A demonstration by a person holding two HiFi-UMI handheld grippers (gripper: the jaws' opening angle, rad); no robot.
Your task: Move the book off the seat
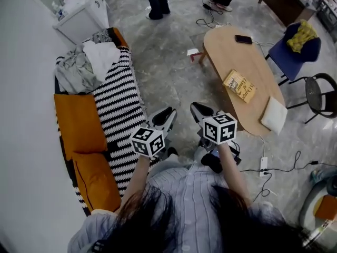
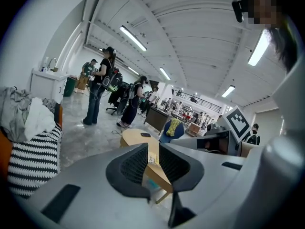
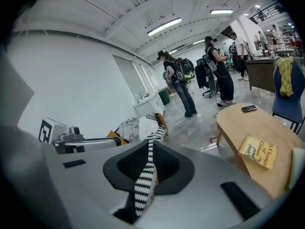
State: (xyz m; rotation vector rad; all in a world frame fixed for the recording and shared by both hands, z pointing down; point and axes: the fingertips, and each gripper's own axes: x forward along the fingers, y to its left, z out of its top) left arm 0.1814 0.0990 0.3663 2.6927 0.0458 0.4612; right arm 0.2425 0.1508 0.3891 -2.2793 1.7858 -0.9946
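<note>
Book (image 1: 239, 85) off the seat (image 1: 118, 104), on the tabletop (image 1: 231, 51)
Left tongs (image 1: 164, 117) narrowly apart, right tongs (image 1: 201, 111) closed, both empty; book lies at 2 o'clock. Likely done: keep clear.

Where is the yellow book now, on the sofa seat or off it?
Off it: the yellow book lies flat and closed on the wooden table, apart from the striped sofa.
</note>
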